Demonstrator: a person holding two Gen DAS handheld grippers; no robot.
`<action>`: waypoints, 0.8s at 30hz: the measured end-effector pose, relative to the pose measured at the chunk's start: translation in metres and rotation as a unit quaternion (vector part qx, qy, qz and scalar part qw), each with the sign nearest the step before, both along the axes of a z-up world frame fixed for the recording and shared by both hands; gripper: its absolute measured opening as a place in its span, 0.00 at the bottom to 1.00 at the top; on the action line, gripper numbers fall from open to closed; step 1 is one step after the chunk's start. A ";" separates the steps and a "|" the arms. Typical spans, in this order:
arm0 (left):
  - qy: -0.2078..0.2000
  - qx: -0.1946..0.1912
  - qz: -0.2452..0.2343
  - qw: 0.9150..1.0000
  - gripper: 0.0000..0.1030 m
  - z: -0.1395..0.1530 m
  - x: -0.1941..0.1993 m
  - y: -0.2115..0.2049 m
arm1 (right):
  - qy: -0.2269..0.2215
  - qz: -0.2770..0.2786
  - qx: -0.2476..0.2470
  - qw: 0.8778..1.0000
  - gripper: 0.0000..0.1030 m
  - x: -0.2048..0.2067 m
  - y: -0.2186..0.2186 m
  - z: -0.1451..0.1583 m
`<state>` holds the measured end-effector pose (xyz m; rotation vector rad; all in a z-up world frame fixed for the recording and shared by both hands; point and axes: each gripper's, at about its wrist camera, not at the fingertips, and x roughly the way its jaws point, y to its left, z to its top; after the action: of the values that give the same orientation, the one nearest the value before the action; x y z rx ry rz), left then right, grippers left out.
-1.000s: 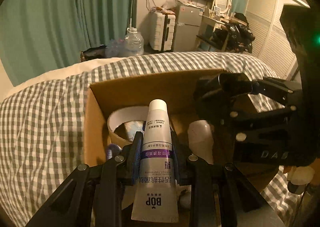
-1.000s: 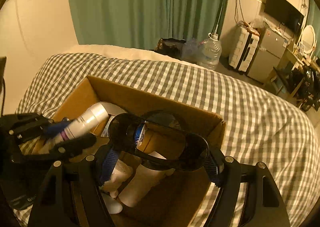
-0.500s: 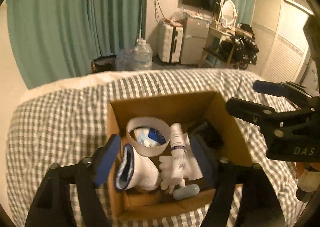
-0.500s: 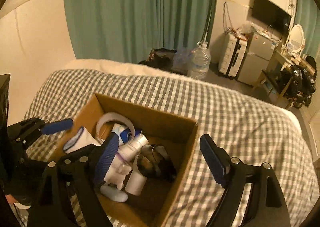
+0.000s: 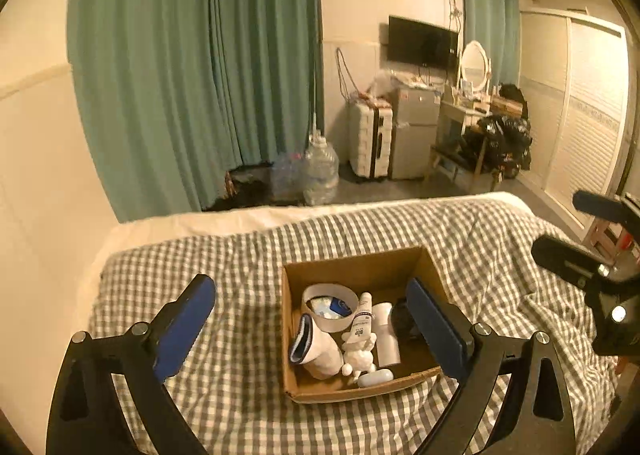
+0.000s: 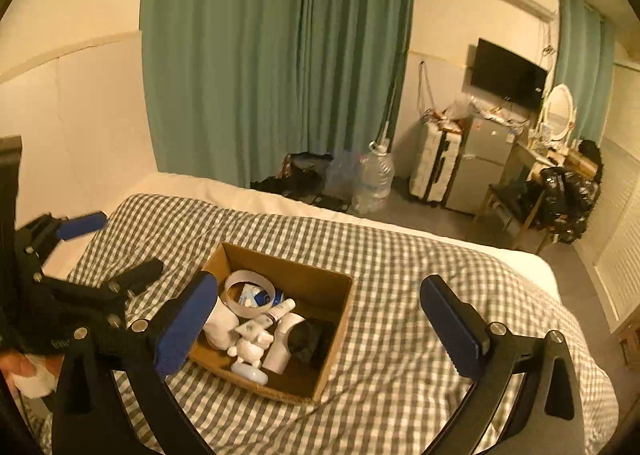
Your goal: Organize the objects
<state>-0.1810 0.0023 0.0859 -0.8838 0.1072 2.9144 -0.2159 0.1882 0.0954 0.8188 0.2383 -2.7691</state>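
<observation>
A: Where does the toothpaste tube point(image 5: 362, 319) lie, and which way does it point?

B: Inside the cardboard box point(image 5: 352, 267) on the checked bedspread point(image 5: 240, 255). In the left wrist view its long axis runs near to far, white cap at the far end, flat crimped end nearer, resting over a white figurine point(image 5: 359, 355). The right wrist view shows the same tube point(image 6: 276, 311) slanting, cap to the far right.

A: What surrounds it?

B: A white ring-shaped band point(image 5: 330, 305) to its left, a rolled white sock with a blue cuff point(image 5: 314, 343) at the near left, a white bottle point(image 5: 386, 331) just right of it, dark goggles point(image 5: 404, 319) at the right wall, and a small pale oval case point(image 5: 375, 377) nearest the camera.

A: And the tongs?

B: The left gripper point(image 5: 312, 329) is spread wide and holds nothing, its blue pads straddling the box from above. The right gripper point(image 6: 320, 319) is likewise wide apart and empty.

A: What differs from a second ago?

B: Then the left gripper clamped the tube upright over the box and the right gripper carried the goggles. Both items now lie in the box. Half a second ago both grippers were already released, nearer the box; both have since pulled back and up, so the box looks smaller and more of the bed and green curtain point(image 5: 192, 75) shows.
</observation>
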 end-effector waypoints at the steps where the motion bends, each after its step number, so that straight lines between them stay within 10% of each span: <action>1: 0.005 0.000 0.003 1.000 0.97 0.004 0.004 0.000 | 0.004 -0.004 -0.002 1.000 0.99 0.009 0.004 0.002; 13: 0.064 0.005 0.011 0.998 1.00 0.046 0.084 -0.006 | 0.055 -0.019 0.005 0.998 0.99 0.098 0.015 0.021; 24: 0.099 0.032 0.049 0.993 1.00 0.004 0.130 -0.015 | 0.077 -0.017 0.001 0.997 0.99 0.135 0.018 -0.032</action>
<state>-0.0513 -0.0129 0.0895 -0.6046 -0.0157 3.0721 -0.0805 0.2060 0.0638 0.6162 0.2581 -2.8674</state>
